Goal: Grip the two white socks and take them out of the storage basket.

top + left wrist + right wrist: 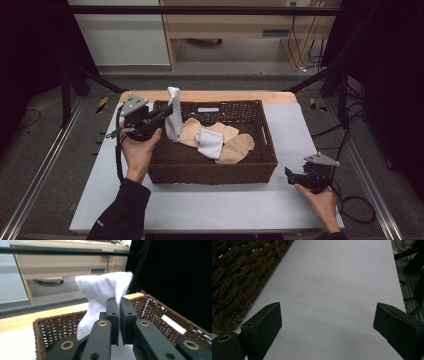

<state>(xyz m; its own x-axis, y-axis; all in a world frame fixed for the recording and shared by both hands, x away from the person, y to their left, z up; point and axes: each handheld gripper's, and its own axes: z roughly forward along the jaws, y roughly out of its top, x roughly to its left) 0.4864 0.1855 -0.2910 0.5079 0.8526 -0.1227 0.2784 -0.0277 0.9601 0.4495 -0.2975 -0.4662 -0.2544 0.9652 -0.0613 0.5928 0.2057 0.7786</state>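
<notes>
- White sock point(174, 114): it hangs from the left gripper point(167, 111), lifted above the back-left corner of the wicker basket point(210, 172), its lower end trailing down among the other socks.
- In the left gripper view the two black jaws are pressed together on a thin fold of the white sock point(105, 290), near its upper edge. With so little fabric caught, I'd say a quick tug could pull it free and drop it back into the basket.
- Its bottom end lies close to the beige socks point(235, 147) and a second white sock point(210, 142). If the knit snags on one of them, that neighbour might get dragged up too.
- The hanging end also passes near the woven rim. Loose fibres could catch on the wicker should the hand swing sideways before the sock clears the wall.
- The right gripper point(296, 176) rests on the grey table point(200, 205) beside the basket's right front corner, jaws spread wide with nothing between them. It isn't steadying the basket, so a snagged sock might shift the whole thing.
</notes>
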